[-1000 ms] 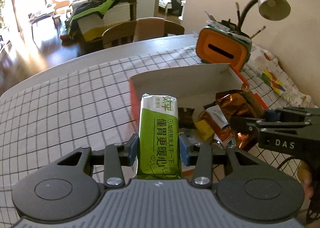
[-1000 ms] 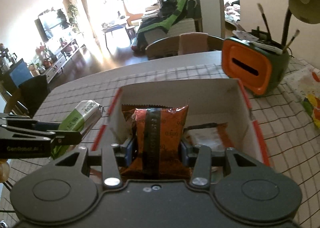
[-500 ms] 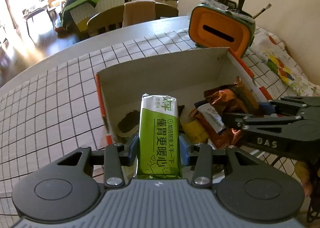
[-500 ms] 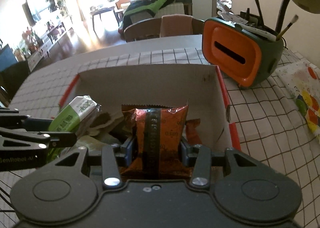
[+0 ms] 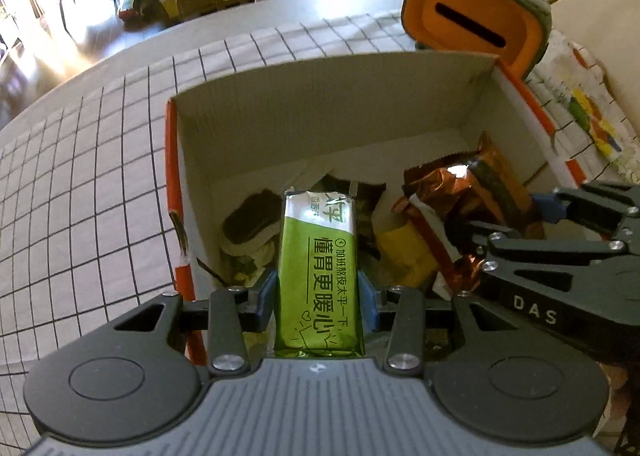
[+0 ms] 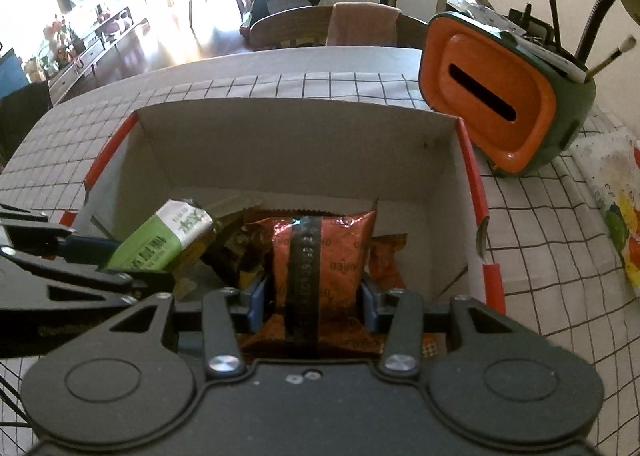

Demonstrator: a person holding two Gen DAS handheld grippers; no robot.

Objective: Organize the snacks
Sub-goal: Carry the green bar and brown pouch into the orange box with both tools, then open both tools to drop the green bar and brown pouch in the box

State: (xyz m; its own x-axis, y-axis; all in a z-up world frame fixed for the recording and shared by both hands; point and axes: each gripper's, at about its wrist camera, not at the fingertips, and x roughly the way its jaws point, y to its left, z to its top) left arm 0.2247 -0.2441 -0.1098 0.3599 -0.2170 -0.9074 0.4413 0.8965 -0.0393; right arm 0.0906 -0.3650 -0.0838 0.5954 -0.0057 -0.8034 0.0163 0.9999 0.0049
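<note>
The left gripper [image 5: 318, 296] clamps a green snack pack [image 5: 318, 276] over the cardboard box [image 5: 320, 96], other wrappers [image 5: 400, 252] heaped beneath. At its three o'clock the right gripper [image 6: 314, 296] pinches an orange cookie packet [image 6: 324, 252] (also inside the box). An orange-faced pen holder [image 6: 492, 96] stands at one o'clock on the checked tablecloth [image 5: 100, 176].

The left gripper [image 5: 319, 298] has a ribbed grey body between two round black discs; black linkage arms carry silver screws at their pivots; its pads are blue; the right gripper [image 6: 314, 298] has a smooth black body, matching discs and screws, blue pads; white letters "DAS" mark its side at 3 o'clock in the left view.
</note>
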